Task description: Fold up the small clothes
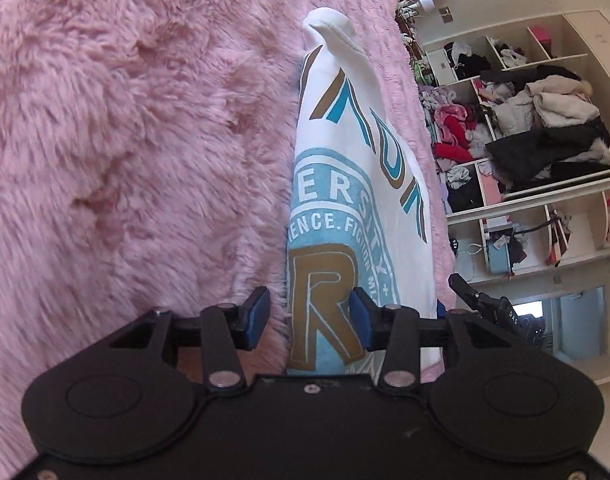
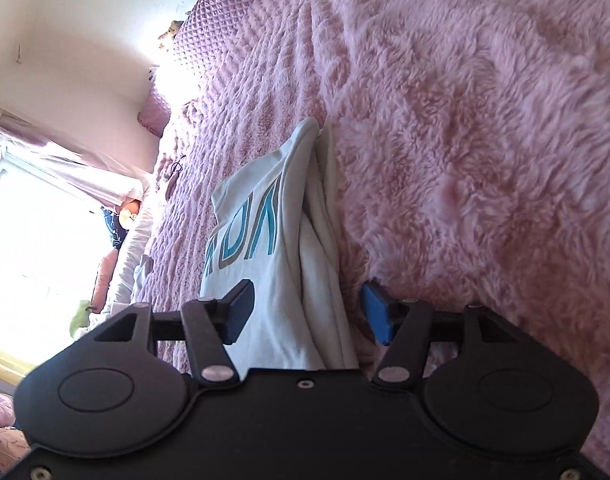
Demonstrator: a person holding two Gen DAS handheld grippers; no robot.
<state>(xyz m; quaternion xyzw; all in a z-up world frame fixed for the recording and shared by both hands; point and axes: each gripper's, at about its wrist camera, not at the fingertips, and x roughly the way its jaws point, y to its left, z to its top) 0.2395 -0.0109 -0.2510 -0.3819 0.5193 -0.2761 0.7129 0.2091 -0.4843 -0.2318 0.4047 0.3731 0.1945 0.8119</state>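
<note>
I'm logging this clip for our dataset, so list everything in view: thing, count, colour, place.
T-shirt: one, white with blue and brown print, folded on the blanket, its near end between both claws' fingers.
Blanket: one, fluffy pink, covering the bed.
Shelves: one white unit, against the wall beyond the bed, stuffed with mixed clothes.
Window: one, bright, past the bed's far side.
Curtain: one, pink, beside the window.
Left claw: one, black with blue pads, open around the T-shirt.
Right claw: one, black with blue pads, open around the T-shirt.
</note>
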